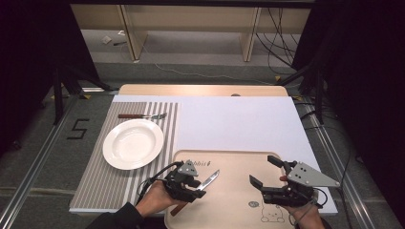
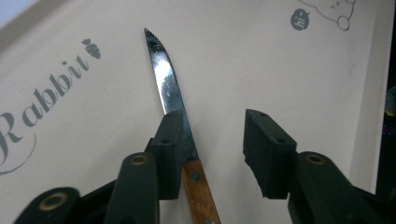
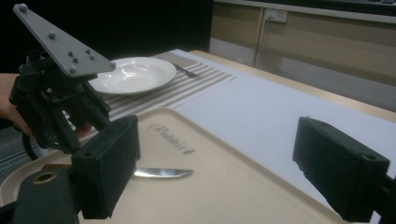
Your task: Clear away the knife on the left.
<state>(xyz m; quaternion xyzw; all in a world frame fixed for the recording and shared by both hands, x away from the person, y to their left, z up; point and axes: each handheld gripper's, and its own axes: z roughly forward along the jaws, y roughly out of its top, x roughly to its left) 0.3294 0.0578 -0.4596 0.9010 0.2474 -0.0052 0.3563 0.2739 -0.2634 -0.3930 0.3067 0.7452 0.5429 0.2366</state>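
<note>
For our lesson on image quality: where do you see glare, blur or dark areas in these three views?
Left gripper view: glare streaks the knife blade; near claw parts look soft. Right gripper view: the plate gleams, its background blurred and black at left. High view: the table is evenly lit, the surroundings dark.

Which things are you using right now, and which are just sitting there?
In use:
- knife, between the open left gripper's jaws
- tray it lies on

Just sitting:
- plate
- fork
- striped mat
- right gripper, open, holding nothing

Left claw [image 1: 199, 187] jaws apart; right claw [image 1: 261, 171] jaws wide apart.
</note>
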